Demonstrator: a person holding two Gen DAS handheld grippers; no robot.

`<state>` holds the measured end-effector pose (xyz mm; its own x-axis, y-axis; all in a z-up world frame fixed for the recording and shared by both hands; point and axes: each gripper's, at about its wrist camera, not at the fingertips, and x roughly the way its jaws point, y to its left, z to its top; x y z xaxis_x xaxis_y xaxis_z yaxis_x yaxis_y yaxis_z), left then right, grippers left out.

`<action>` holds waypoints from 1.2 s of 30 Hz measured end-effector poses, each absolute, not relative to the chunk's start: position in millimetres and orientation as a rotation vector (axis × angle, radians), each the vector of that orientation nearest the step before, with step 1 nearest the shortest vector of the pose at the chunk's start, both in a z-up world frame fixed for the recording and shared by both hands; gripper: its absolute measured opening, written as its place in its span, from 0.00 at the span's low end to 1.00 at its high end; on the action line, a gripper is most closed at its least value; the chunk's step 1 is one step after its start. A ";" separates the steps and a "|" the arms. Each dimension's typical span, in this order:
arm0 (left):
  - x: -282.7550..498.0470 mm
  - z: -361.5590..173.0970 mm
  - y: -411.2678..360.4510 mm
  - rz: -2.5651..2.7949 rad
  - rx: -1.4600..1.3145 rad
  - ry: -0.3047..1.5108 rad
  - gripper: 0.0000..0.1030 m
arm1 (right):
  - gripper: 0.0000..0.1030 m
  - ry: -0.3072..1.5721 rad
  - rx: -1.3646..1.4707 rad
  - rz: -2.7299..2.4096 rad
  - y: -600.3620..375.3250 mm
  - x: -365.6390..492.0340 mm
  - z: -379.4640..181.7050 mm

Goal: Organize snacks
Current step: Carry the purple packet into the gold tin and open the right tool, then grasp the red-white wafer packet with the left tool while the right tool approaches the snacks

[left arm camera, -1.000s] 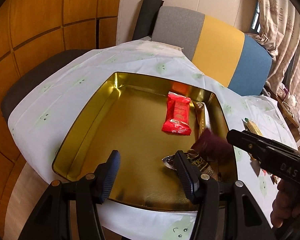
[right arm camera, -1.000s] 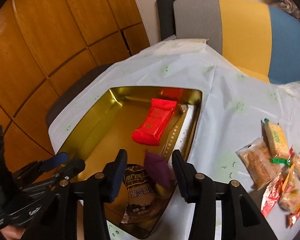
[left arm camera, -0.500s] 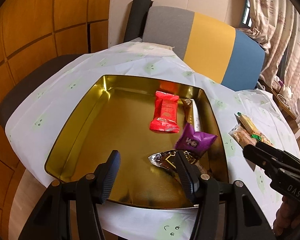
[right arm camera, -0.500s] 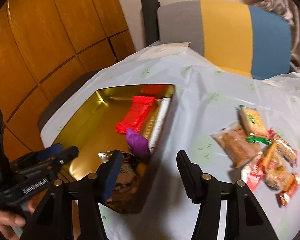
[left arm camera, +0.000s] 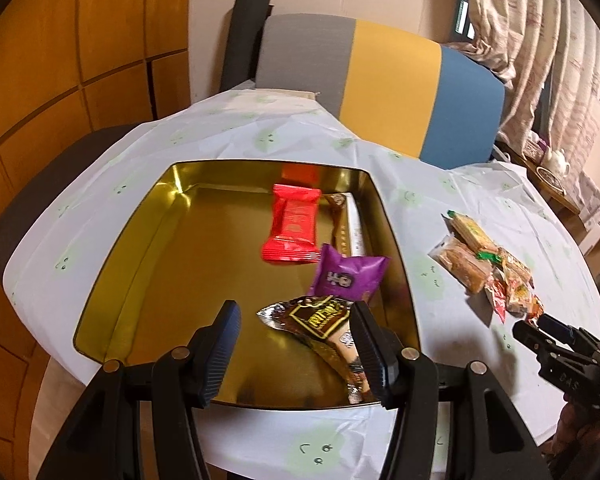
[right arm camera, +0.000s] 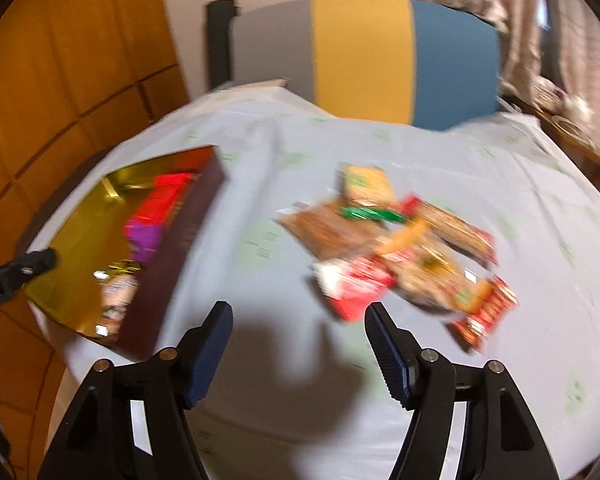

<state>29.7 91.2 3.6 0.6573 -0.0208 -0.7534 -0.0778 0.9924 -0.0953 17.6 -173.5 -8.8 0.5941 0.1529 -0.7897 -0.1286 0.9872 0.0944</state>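
Purple packet (left arm camera: 350,278), a second ago between right gripper jaws, now lies inside gold tin (left arm camera: 140,240), just beside red packet (left arm camera: 294,228), above brown wrapper (left arm camera: 320,316). Right gripper (right arm camera: 299,350) now swung off tin toward snack pile (right arm camera: 400,256), jaws opening, nothing between. Left gripper (left arm camera: 296,348) released, empty, over tin's near edge.

Risk: fast sweep, blurred view; gripper may scatter pile or nip two packets at once.

Left view shows tin contents sharp; right view shows pile close, tin smeared, bench (right arm camera: 260,160) cloth.
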 end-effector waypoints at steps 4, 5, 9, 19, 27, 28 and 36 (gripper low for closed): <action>31.2 4.1 80.0 0.009 -0.100 0.857 0.56 | 0.67 0.943 0.058 0.048 -212.7 13.7 -18.0; 31.5 4.3 77.1 0.003 -0.093 0.858 0.56 | 0.67 0.948 0.070 0.021 -222.5 12.9 -19.7; 33.4 6.3 63.8 -0.029 -0.069 0.860 0.56 | 0.67 0.954 0.087 -0.081 -255.5 7.3 -26.1; 38.7 9.0 25.7 -0.100 0.004 0.873 0.56 | 0.67 0.964 0.100 -0.157 -280.8 -0.8 -32.9; 48.2 8.8 -0.5 -0.193 -0.001 0.914 0.56 | 0.67 0.982 0.119 -0.188 -291.1 -7.4 -40.4; 49.9 8.7 -4.6 -0.204 0.001 0.922 0.56 | 0.67 0.982 0.121 -0.189 -291.7 -7.4 -40.7; 65.7 1.7 -64.2 -0.383 0.138 0.942 0.51 | 0.67 0.989 0.137 -0.191 -299.9 -11.1 -45.6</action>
<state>65.7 -64.2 1.7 0.5264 -0.2598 -0.8096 0.3788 0.9241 -0.0503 -11.1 -299.9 -45.6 0.5345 -0.0980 -0.8395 0.2221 0.9746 0.0276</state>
